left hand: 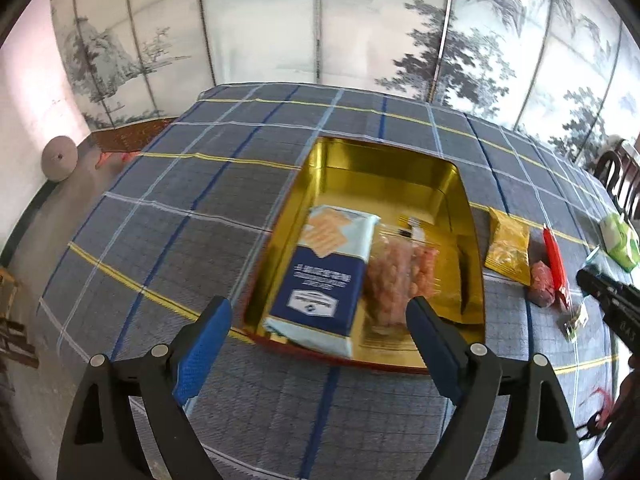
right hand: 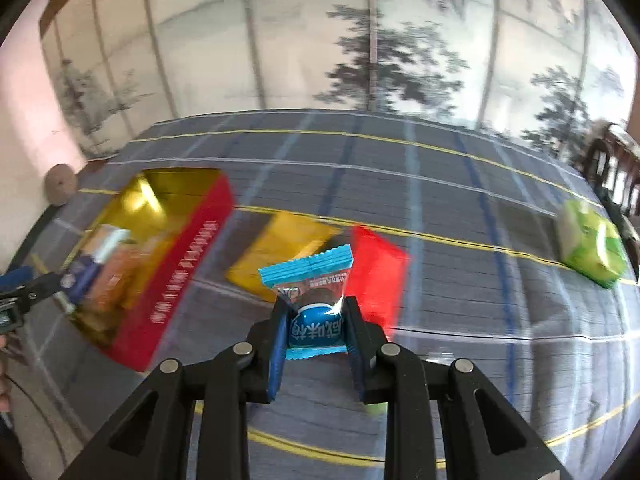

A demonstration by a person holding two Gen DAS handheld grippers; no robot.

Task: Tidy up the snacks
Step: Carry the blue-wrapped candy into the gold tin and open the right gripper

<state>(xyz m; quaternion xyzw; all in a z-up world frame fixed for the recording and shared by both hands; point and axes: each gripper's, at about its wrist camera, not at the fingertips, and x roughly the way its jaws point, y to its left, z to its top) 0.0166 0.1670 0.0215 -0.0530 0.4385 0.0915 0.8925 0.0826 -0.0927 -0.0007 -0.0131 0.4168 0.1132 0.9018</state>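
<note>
Our left gripper [left hand: 320, 312] gapes empty above the tin [left hand: 472, 240]; our right gripper [right hand: 316, 312] clenches a blue candy [right hand: 310, 276].

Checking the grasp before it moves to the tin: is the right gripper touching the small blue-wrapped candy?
Touching. The right wrist view shows the right gripper with both blue pads pressed against the small blue-wrapped candy, which is lifted clear of the cloth.

Surface [left hand: 168, 208] covered in grey-blue plaid cloth with yellow and white lines. On it: gold-lined tin [left hand: 384, 160] with red outer walls, yellow packet [left hand: 509, 246] just right of the tin, red packet [left hand: 556, 264] beside that, pink wrapped lump [left hand: 541, 283] touching it, green pack [left hand: 618, 242] further right, near the edge.
</note>
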